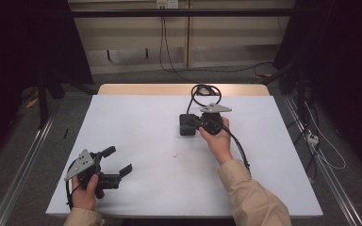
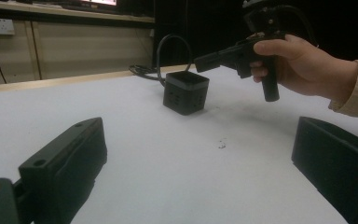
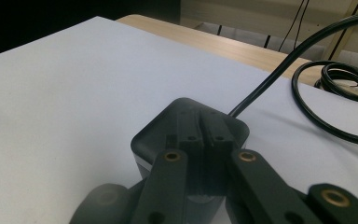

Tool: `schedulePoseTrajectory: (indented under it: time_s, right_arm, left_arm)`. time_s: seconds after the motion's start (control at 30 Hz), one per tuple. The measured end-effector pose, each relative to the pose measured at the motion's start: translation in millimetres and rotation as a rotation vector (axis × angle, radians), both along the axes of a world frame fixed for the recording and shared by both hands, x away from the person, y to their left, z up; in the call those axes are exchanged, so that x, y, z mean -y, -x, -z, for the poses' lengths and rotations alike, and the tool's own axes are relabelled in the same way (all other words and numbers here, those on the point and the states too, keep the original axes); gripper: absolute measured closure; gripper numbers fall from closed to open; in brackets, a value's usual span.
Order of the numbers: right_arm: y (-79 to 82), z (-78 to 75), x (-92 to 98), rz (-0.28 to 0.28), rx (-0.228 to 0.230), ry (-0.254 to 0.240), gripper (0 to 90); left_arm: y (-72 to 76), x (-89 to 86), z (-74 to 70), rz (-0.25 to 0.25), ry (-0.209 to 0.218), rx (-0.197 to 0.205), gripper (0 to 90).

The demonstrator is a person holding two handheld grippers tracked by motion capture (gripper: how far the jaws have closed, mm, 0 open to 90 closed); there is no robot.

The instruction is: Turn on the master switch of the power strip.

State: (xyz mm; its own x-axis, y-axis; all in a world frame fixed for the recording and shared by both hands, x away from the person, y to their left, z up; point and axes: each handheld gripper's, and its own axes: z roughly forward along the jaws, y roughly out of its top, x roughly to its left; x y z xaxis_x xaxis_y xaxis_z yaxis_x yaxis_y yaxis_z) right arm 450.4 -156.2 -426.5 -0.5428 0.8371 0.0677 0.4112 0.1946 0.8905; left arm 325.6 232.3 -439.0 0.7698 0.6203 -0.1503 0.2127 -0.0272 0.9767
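Jaws on my right gripper (image 1: 202, 123) were pressed together over the top of the small black box (image 1: 187, 124), nothing pinched between them as far as I could judge; the right gripper view showed the two fingertips (image 3: 200, 135) meeting just above the box (image 3: 189, 133) lid, so contact with it could not be confirmed. Left gripper (image 1: 117, 162) sat spread wide near the front left of the white table (image 1: 136, 122), holding nothing, jaws pointed across the table toward the box and well apart from it. I judged the left was parked out of the way, ready to brace or receive, while the right lined up on the box. Box stood upright in the far middle of the table, its black cable (image 1: 202, 92) looping off toward the back edge. The left gripper view gave the side profile: box (image 2: 185, 92) resting flat on the table, right gripper (image 2: 205, 60) above and beside its top edge, a height relation the high view flattened. The right gripper view alone showed the cable (image 3: 284, 65) leaving the box's rear.
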Motion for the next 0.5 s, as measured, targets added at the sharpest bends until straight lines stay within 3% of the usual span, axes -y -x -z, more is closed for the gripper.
schedulePoseTrajectory:
  time_s: [0.5]
  right_arm:
    - [-2.5,0.0,-4.8,-0.010,-0.012,0.005,90.0]
  left_arm:
    - [0.0,0.0,0.1,0.001,0.001,0.002,2.7]
